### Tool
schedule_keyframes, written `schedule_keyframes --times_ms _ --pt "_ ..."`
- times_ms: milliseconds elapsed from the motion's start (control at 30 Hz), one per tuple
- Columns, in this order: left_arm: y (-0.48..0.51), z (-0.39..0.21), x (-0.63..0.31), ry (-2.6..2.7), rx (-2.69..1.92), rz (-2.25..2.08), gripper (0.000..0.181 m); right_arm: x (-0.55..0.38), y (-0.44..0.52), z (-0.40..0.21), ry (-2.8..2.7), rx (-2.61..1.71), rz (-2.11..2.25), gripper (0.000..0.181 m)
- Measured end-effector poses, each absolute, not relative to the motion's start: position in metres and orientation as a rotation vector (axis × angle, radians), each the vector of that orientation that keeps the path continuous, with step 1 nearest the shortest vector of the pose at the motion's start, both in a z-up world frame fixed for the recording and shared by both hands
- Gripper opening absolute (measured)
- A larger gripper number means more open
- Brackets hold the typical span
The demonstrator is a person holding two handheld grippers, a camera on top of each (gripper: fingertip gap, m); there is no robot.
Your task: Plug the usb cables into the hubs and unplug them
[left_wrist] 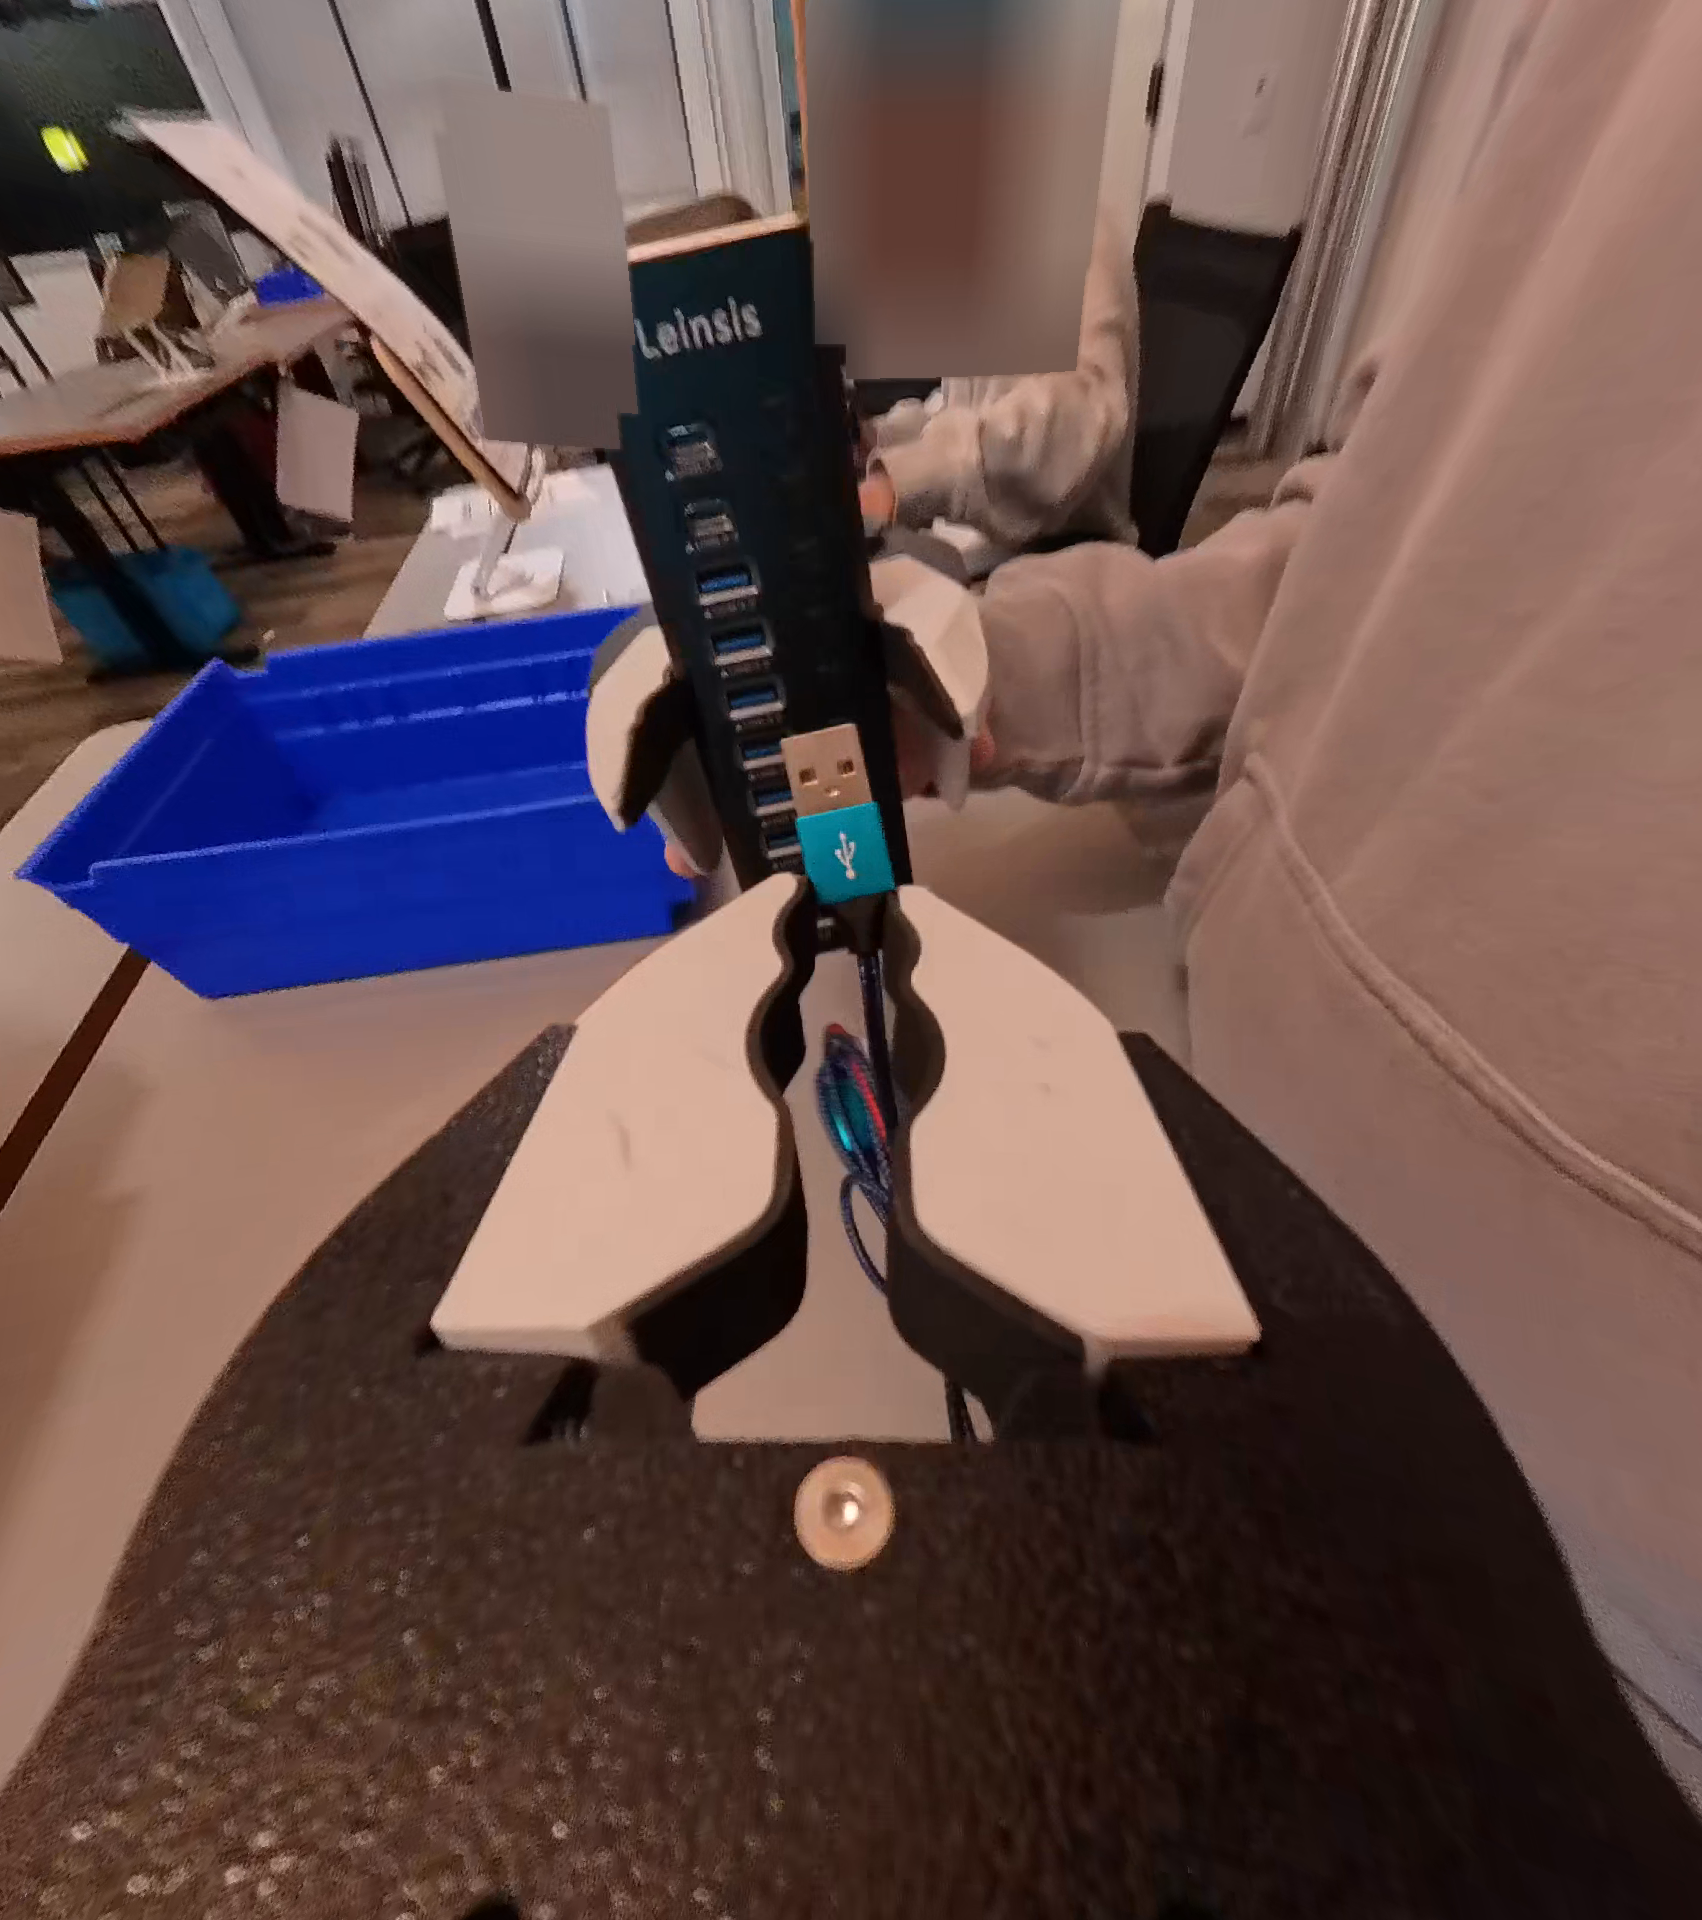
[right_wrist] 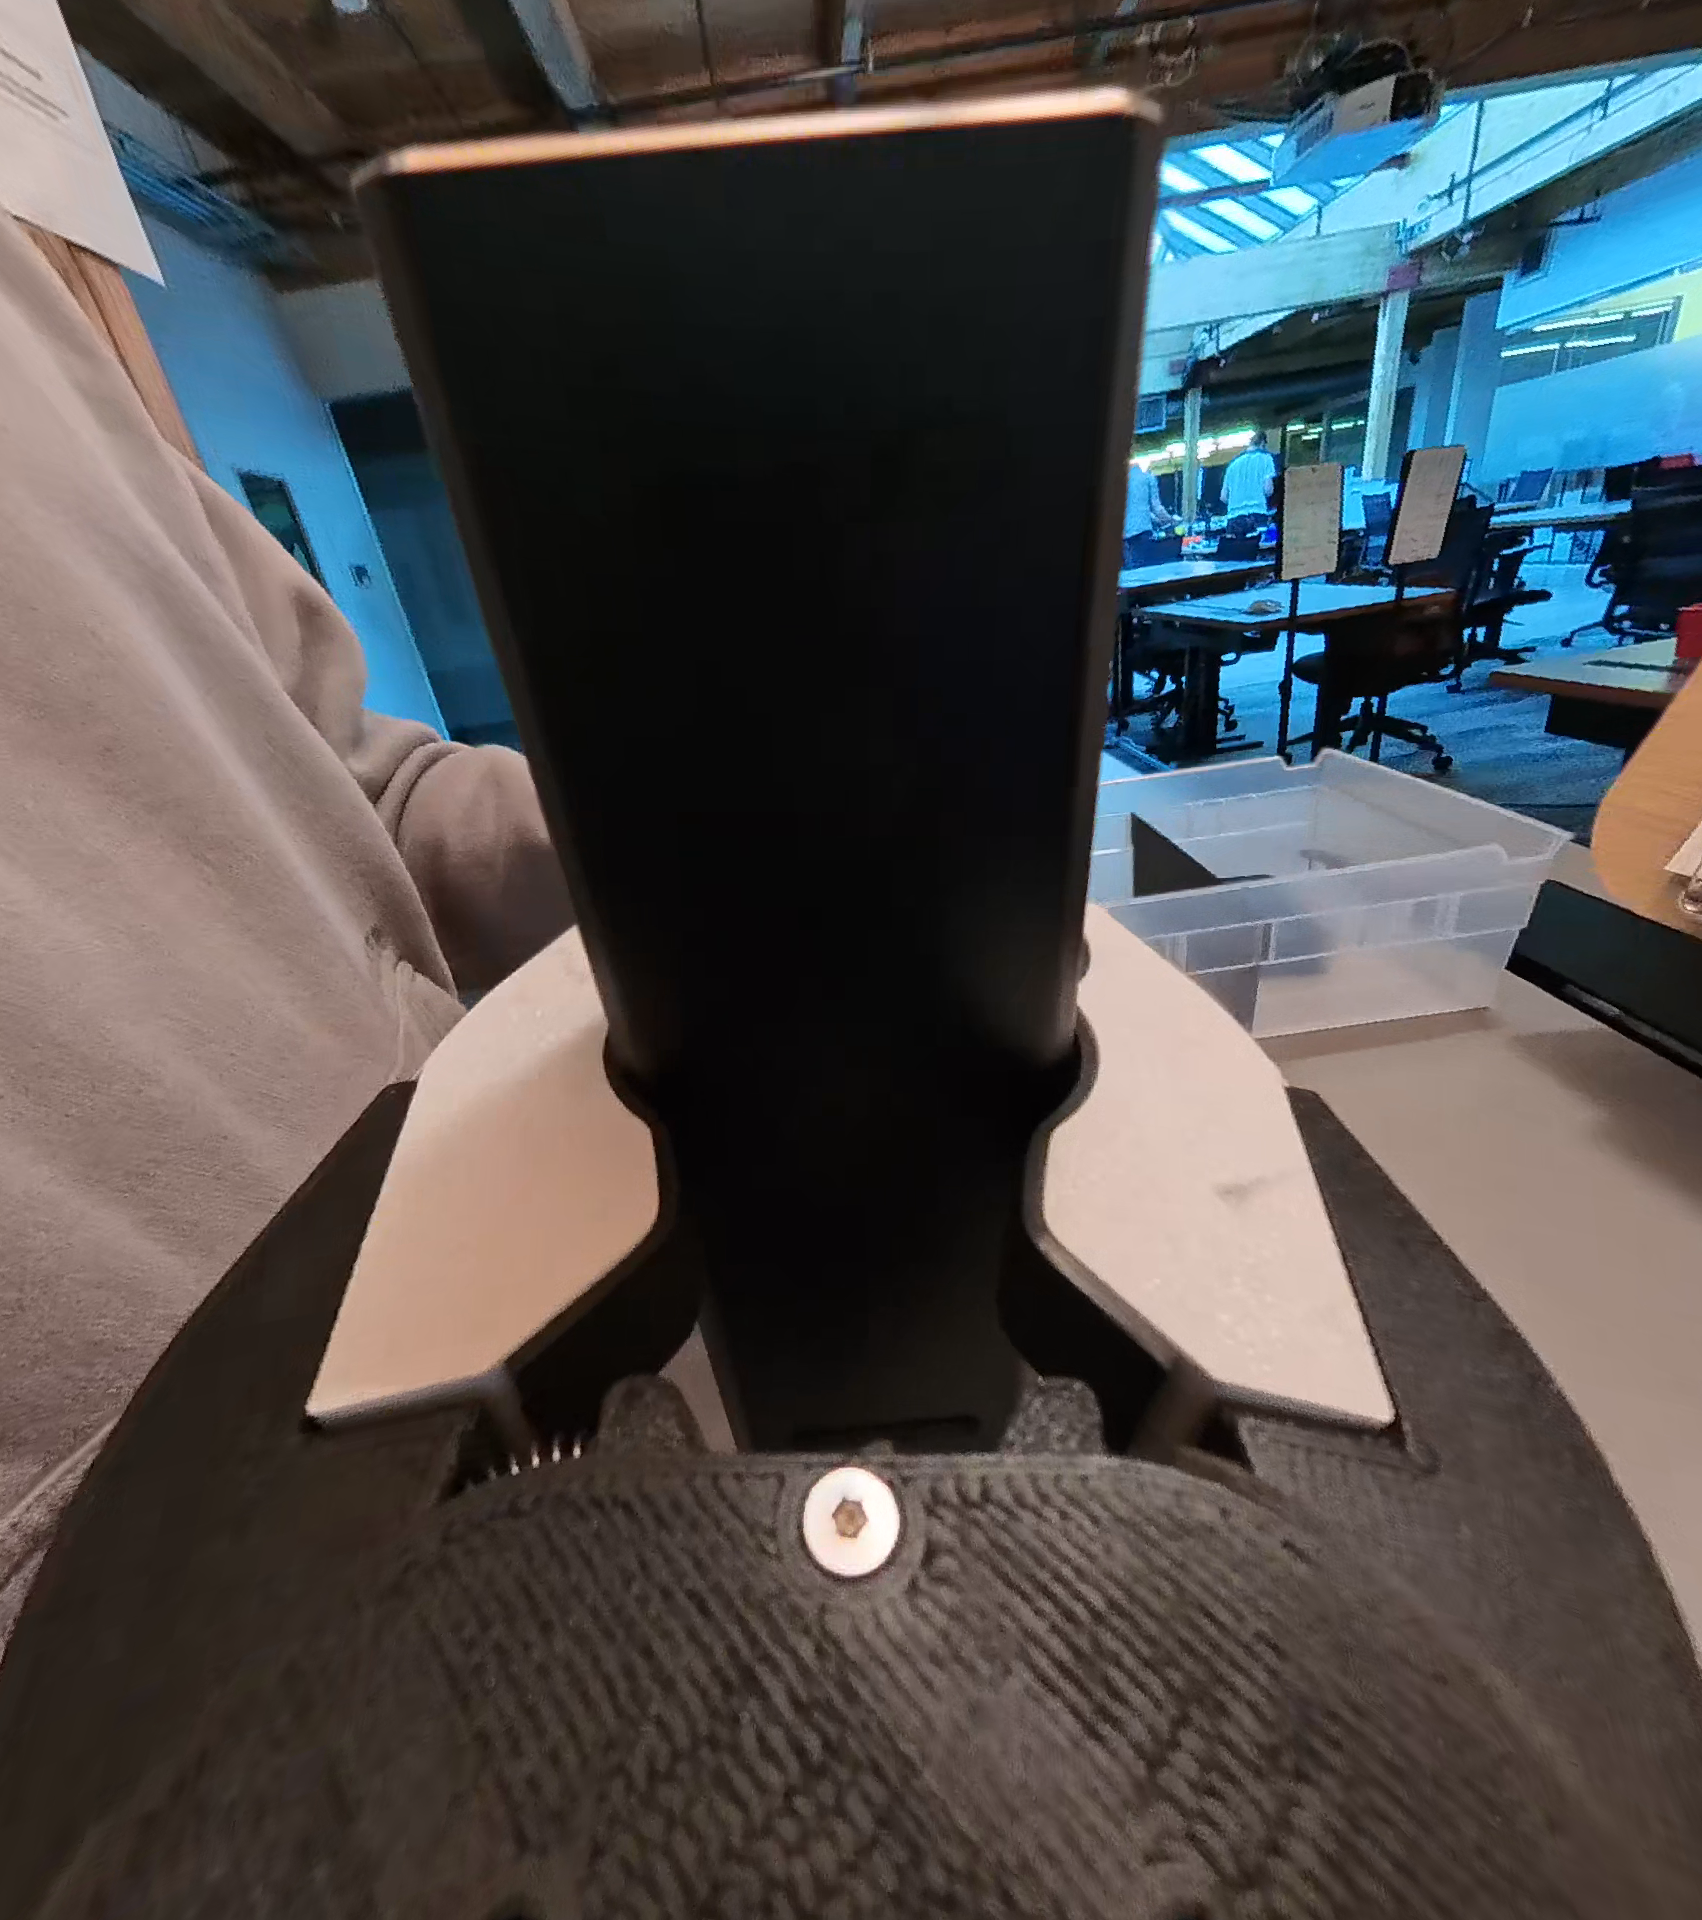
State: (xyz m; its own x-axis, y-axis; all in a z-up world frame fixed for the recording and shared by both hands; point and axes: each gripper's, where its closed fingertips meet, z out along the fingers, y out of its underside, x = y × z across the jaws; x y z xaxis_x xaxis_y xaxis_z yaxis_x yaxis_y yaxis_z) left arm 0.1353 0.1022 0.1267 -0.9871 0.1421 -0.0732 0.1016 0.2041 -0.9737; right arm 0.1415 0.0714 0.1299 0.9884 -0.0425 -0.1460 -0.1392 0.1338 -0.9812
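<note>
Judging from its stiff, smooth body, the hub, held upright by the right gripper clamped on its sides, could slip, while the plug, just before the hub's lower ports, is pinched by the left gripper behind its teal shell.

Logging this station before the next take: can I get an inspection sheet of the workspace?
Surface: pale table, mostly bare.
Job's things: black USB hub held upright; teal USB plug in front of the ports, not inserted.
Clutter: blue bin; clear bin.
Grippers: left tool shut on the plug; right tool shut on the hub.
Cables: blue braided cable hanging between the left fingers.
Surroundings: desks and chairs behind.
</note>
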Motion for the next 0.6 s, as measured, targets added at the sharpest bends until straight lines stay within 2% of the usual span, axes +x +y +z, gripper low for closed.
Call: schedule_keyframes --times_ms 167,300,467,533,600 --pt "0.102 0.128 0.138 -2.386 -0.172 1.950 0.011 0.142 0.076 0.123 0.156 -1.475 0.049 0.074" --pt "0.100 0.111 0.157 -2.610 -0.025 1.889 0.011 0.146 0.074 0.117 0.176 -1.486 0.041 0.074" --pt "0.128 0.073 0.226 -3.310 0.439 1.648 0.012 0.156 0.066 0.109 0.220 -1.507 0.007 0.074" --pt "0.150 0.075 0.251 -3.546 0.670 1.561 0.012 0.161 0.062 0.110 0.238 -1.495 -0.005 0.074" --pt "0.161 0.077 0.264 -3.767 0.644 1.509 0.013 0.164 0.059 0.109 0.249 -1.493 -0.012 0.074"
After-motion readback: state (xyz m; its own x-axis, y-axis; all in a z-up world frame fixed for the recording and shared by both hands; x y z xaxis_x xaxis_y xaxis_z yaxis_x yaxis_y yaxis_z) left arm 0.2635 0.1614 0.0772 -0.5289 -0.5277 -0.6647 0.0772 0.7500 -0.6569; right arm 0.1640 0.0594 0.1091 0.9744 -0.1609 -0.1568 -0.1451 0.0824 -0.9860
